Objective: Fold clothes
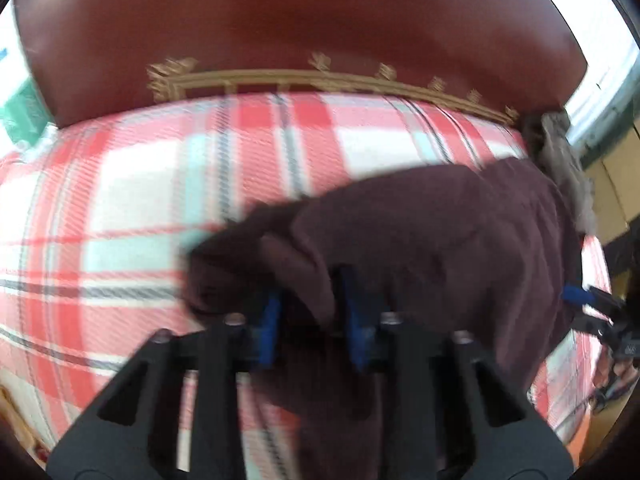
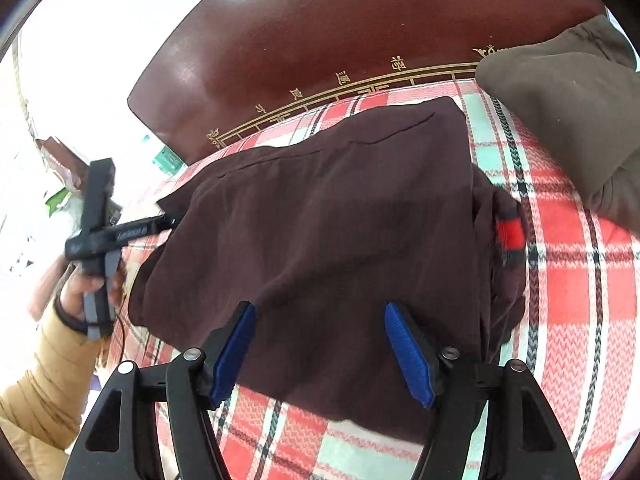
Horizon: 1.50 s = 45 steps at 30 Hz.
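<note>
The right gripper [image 2: 320, 344] is held wide open and empty over the near edge of the maroon garment [image 2: 320, 216], which is spread on the plaid blanket [image 2: 560, 240]. Its long axis runs left to right across both tools. The left gripper [image 1: 314, 320] is nearer: its jaws straddle a raised fold at the garment's left end, though a firm grip cannot be told.

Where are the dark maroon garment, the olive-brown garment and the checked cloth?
dark maroon garment [image 2: 328, 216], right wrist view, middle of its flat top.
olive-brown garment [image 2: 568, 100], right wrist view, centre of the bundle.
checked cloth [image 1: 140, 200], left wrist view, bare patch.

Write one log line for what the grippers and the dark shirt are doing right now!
left gripper: pinching maroon garment | right gripper: open | plaid blanket: underneath
</note>
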Motion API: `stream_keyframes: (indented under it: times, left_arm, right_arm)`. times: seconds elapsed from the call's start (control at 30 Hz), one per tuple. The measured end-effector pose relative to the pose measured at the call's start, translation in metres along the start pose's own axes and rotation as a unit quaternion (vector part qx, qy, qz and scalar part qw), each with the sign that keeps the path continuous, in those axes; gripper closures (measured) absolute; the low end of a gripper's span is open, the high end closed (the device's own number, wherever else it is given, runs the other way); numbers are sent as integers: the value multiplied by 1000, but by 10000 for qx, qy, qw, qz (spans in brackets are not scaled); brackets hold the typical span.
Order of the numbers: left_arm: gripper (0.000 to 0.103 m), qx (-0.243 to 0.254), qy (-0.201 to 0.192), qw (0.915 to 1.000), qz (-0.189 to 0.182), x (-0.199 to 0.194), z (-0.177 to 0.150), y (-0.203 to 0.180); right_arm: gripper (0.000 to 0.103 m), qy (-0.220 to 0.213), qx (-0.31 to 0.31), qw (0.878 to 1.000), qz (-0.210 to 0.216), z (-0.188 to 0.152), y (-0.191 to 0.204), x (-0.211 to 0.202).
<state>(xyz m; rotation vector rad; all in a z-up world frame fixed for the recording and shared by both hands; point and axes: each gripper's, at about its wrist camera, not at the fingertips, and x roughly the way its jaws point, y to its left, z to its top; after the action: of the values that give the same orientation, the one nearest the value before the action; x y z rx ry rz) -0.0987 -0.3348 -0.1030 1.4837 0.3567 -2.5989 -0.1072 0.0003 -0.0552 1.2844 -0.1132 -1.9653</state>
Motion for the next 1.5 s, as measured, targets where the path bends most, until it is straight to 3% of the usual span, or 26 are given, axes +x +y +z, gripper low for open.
stream_keyframes:
  times: [0.17,0.33,0.4,0.5,0.6,0.73,0.8,0.9,1.03,1.1,1.13,1.17,1.33,1.5]
  left_arm:
    - [77,-64,-342,9954,892,-21,7,22]
    - [75,-424,-618,9970,206,-51,-16,25]
    - [66,-118,-786,9968,-109,-64,-29,6]
    - [40,562,-1035,9918,-494,-80,-54,-39]
    - [37,1113,-1038,9857,-720,-75,-72,-81]
    - [37,1339,-738,9859,-678,-45,-80,-111]
    - [37,1264,-565,9885,-613,-25,-80,-113]
    - [37,1118,-362,9918,-493,-9,-82,-111]
    - [37,972,-243,9938,-487,2,-85,-106]
    - [33,982,-232,9940,-433,4,-85,-109]
    - [31,997,-223,9940,-401,5,-84,-111]
    - [30,1003,-212,9940,-369,7,-84,-113]
    - [29,863,-148,9954,-396,10,-76,-115]
    - [29,388,-213,9938,-1021,-2,-74,-94]
  right_arm:
    - [31,-184,126,9997,44,-16,-6,-18]
    - [31,-613,704,9955,142,-44,-27,-40]
    - [31,-789,1096,9907,158,-55,-41,-46]
    - [31,-964,1705,9806,-9,-65,-64,-49]
    - [31,-1177,2106,9704,131,-65,-78,-49]
    - [31,-1419,2209,9645,279,-48,-73,-29]
    - [30,-1544,2035,9667,161,-38,-66,-18]
    - [21,-1769,1771,9681,-74,-24,-56,-2]
    - [20,-1900,1693,9670,-145,-16,-50,8]
    - [38,-1906,1652,9676,-102,-11,-46,9]
    - [80,-1910,1607,9683,-42,-7,-40,7]
    - [86,-1914,1561,9690,17,-4,-35,4]
    - [86,-1932,1333,9716,316,15,-8,-10]
    - [86,-1936,991,9746,541,36,28,-23]
